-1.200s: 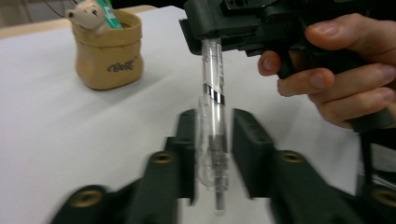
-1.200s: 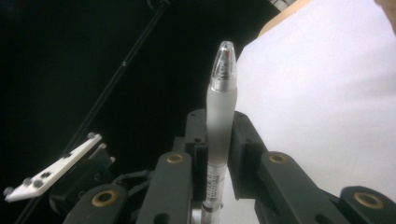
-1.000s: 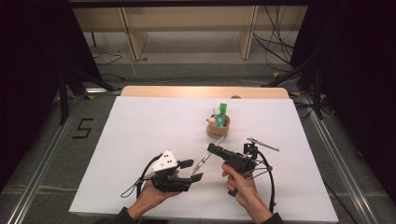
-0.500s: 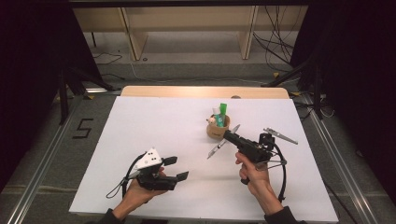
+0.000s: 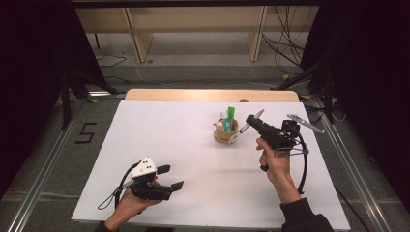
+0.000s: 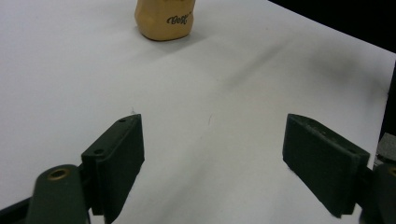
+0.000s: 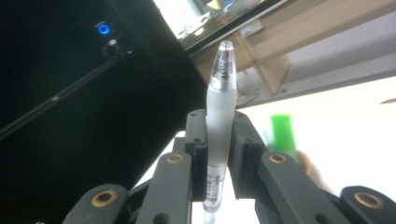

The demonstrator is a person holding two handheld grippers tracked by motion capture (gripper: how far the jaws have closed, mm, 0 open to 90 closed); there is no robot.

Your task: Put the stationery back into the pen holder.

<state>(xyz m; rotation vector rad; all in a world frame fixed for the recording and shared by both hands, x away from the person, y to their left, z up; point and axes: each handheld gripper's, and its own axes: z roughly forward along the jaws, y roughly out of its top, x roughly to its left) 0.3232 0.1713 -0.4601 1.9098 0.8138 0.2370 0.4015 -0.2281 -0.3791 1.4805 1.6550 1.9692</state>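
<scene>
My right gripper (image 5: pixel 251 121) is shut on a clear-barrelled pen (image 5: pixel 240 132), held in the air just right of a tan wooden cup (image 5: pixel 226 134). The pen slants, its lower end close to the cup's rim. In the right gripper view the pen (image 7: pixel 220 100) stands upright between the pads. The cup holds a green tube (image 5: pixel 231 116) and a small white item. My left gripper (image 5: pixel 171 177) rests low over the table's near left; its jaws have just been opening and nothing lies between them. The left gripper view (image 6: pixel 214 130) shows bare table between the pads, with the cup (image 6: pixel 164 18) far ahead.
The white tabletop (image 5: pixel 169 130) has a wooden strip along its far edge. Cables trail off the right side behind my right hand. Shelving and dark floor lie beyond the table.
My right hand has lifted the pen and carried it right and away, up beside the cup. My left hand has slid left and its jaws stand wider apart.
</scene>
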